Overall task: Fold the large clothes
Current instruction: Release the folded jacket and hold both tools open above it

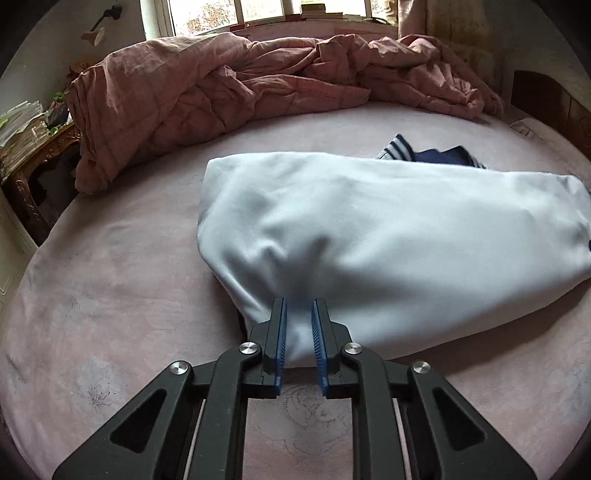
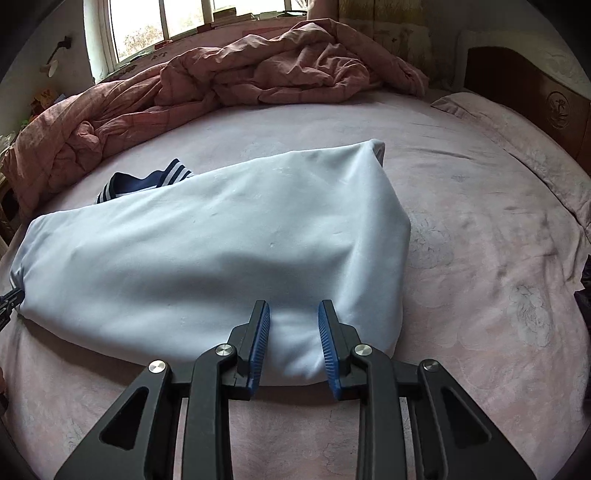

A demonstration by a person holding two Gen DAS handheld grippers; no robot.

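A large pale blue garment (image 1: pixel 369 229) lies puffed up on the pink bed sheet (image 1: pixel 110 295), with a navy collar with white stripes (image 1: pixel 424 151) showing behind it. My left gripper (image 1: pixel 299 301) is shut on the garment's near left edge, and creases run into its blue pads. In the right wrist view the same garment (image 2: pixel 207 251) stretches leftward, its collar (image 2: pixel 147 181) at the far side. My right gripper (image 2: pixel 293 302) stands wider, with the near right edge lying smooth between its pads. The left gripper's tip (image 2: pixel 9 299) shows at the cloth's left end.
A crumpled pink duvet (image 1: pixel 184 96) is piled along the far side of the bed under a window (image 1: pixel 258 11). A carved nightstand stacked with papers (image 1: pixel 22 129) stands at the left. A wooden headboard (image 2: pixel 535 99) and a flat pillow (image 2: pixel 498 122) are at the right.
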